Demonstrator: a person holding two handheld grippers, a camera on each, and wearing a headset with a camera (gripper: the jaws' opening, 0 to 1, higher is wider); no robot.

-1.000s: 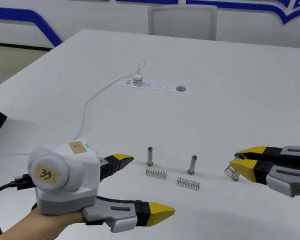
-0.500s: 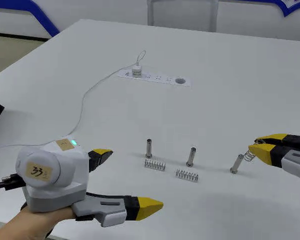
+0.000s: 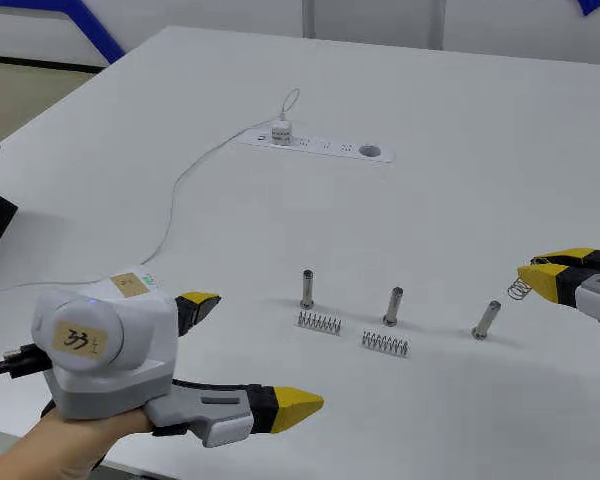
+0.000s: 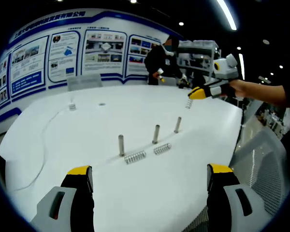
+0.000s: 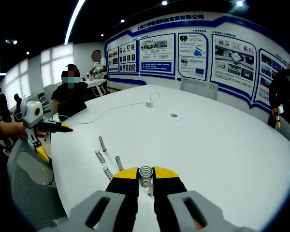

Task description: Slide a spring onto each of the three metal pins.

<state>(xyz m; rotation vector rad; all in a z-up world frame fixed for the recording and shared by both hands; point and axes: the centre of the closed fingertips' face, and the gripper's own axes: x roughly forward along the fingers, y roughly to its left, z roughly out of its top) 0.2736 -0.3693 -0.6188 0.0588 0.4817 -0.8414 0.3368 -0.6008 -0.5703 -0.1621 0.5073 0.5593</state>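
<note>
Three metal pins stand upright in a row on the white table: left pin (image 3: 307, 288), middle pin (image 3: 393, 305), right pin (image 3: 486, 319). Two springs lie flat in front of them, one (image 3: 319, 322) by the left pin and one (image 3: 385, 343) by the middle pin. My right gripper (image 3: 527, 271) is shut on a third spring (image 3: 519, 288), held in the air above and right of the right pin. That spring (image 5: 145, 176) sits between the yellow tips in the right gripper view. My left gripper (image 3: 256, 351) stands open and holds nothing, to the left of the pins.
A white power strip (image 3: 315, 146) with a plug and a trailing cable (image 3: 176, 195) lies at the far middle of the table. The table's near edge runs under my left gripper. People (image 5: 73, 94) sit and stand beyond the table.
My right gripper has risen and drawn back to the right with the spring, away from the right pin. The left gripper has barely moved. The head camera has shifted.
</note>
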